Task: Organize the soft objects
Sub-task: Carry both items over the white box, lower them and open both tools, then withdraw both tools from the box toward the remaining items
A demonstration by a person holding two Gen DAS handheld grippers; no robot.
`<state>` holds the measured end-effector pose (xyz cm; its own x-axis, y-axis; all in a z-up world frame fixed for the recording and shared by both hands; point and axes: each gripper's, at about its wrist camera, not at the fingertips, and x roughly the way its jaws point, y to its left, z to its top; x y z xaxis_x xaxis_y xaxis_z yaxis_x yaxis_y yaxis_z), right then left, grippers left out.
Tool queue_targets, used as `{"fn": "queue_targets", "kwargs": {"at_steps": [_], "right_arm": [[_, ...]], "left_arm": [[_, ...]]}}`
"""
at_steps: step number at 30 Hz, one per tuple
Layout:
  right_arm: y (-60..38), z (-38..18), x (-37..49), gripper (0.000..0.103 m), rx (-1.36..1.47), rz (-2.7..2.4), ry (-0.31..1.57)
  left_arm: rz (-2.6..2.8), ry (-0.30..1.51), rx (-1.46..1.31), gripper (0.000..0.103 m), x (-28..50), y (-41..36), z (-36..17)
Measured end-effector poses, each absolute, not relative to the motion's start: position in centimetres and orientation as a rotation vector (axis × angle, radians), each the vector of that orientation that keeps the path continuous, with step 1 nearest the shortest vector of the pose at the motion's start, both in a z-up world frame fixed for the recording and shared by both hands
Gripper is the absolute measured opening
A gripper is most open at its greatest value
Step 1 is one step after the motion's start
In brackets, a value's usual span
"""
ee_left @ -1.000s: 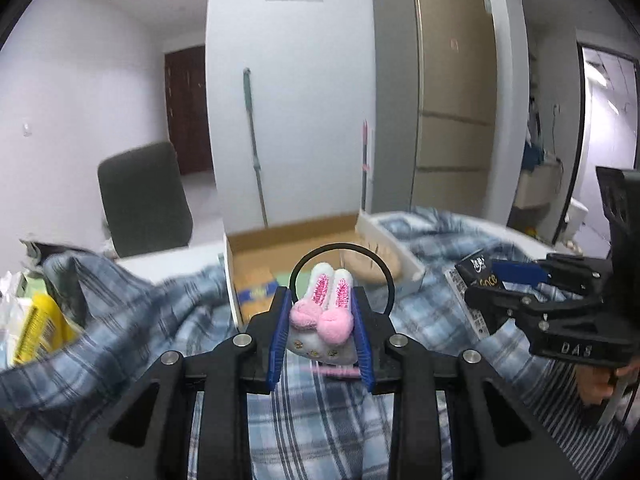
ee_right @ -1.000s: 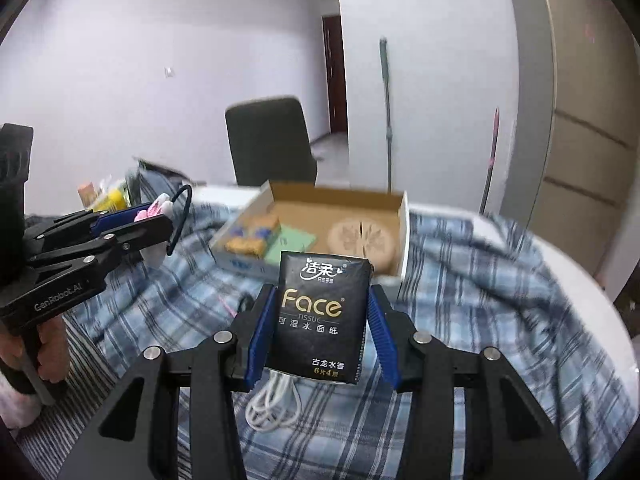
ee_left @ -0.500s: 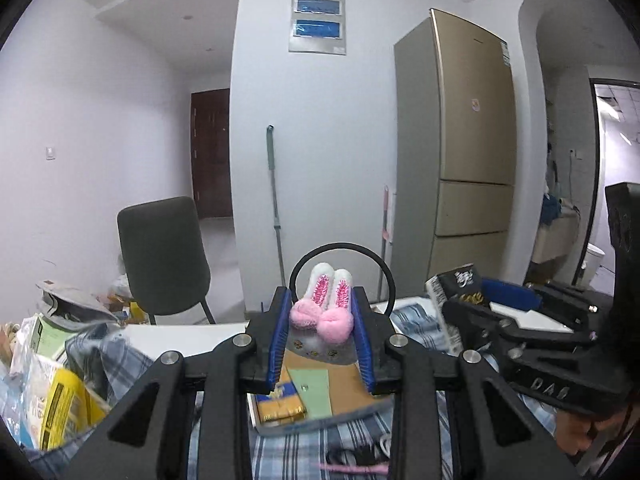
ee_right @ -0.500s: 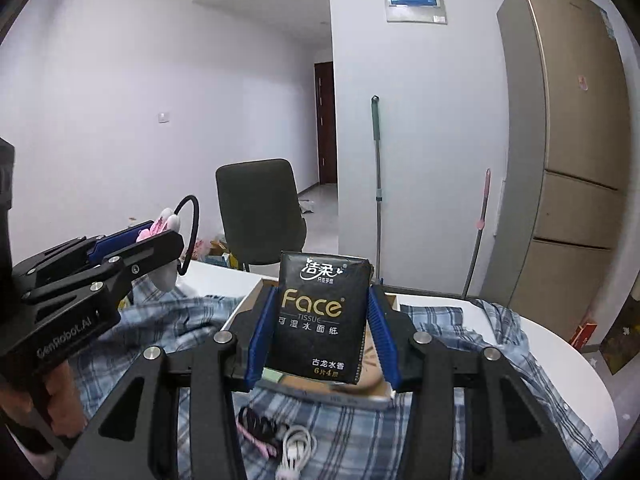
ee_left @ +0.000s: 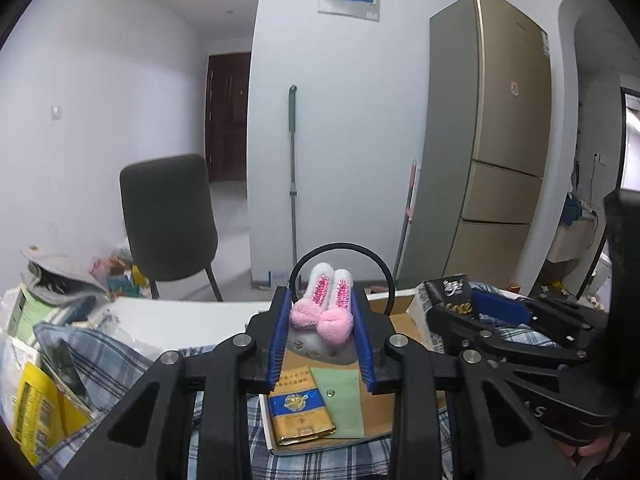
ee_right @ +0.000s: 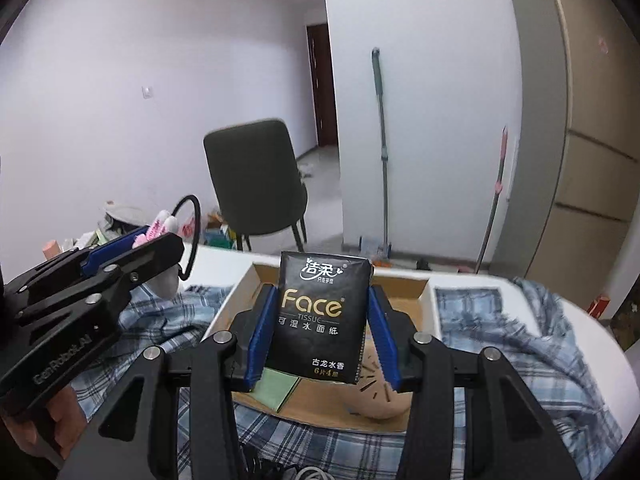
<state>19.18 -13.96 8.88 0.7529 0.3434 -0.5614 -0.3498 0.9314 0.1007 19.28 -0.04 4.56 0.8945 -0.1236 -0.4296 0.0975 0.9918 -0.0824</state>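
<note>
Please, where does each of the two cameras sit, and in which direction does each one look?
Left wrist view: sits on the left gripper, looking forward along its fingers, which clamp a bunny hair tie, over the cardboard box toward chair and fridge; the right gripper shows at right.
Right wrist view: sits on the right gripper, which clamps a tissue pack over the same box; the left gripper and a hand show at left.
Shared: box, plaid cloth, chair, mop.

White walls, a dark chair (ee_left: 170,216) on pale floor, a dark door (ee_left: 226,116) behind, gold fridge (ee_left: 504,148) at right, mop (ee_left: 293,184) leaning
</note>
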Motion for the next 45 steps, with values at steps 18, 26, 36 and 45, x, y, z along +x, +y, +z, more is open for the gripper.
{"fn": "queue_targets", "kwargs": {"at_steps": [18, 26, 36, 45], "right_arm": [[-12.5, 1.1, 22.4, 0.046, -0.001, 0.410, 0.841], [-12.8, 1.8, 22.2, 0.063, -0.014, 0.390, 0.805], [-14.9, 3.4, 21.9, 0.063, 0.000, 0.331, 0.774], [-16.6, 6.7, 19.4, 0.063, 0.002, 0.326, 0.709]], "left_arm": [[-0.105, 0.585, -0.054, 0.032, 21.3, 0.8, -0.4], [-0.115, 0.590, -0.039, 0.032, 21.3, 0.1, -0.5], [-0.090, 0.620, -0.071, 0.070, 21.8, 0.7, -1.1], [-0.085, 0.552, -0.043, 0.069, 19.9, -0.4, 1.7]]}}
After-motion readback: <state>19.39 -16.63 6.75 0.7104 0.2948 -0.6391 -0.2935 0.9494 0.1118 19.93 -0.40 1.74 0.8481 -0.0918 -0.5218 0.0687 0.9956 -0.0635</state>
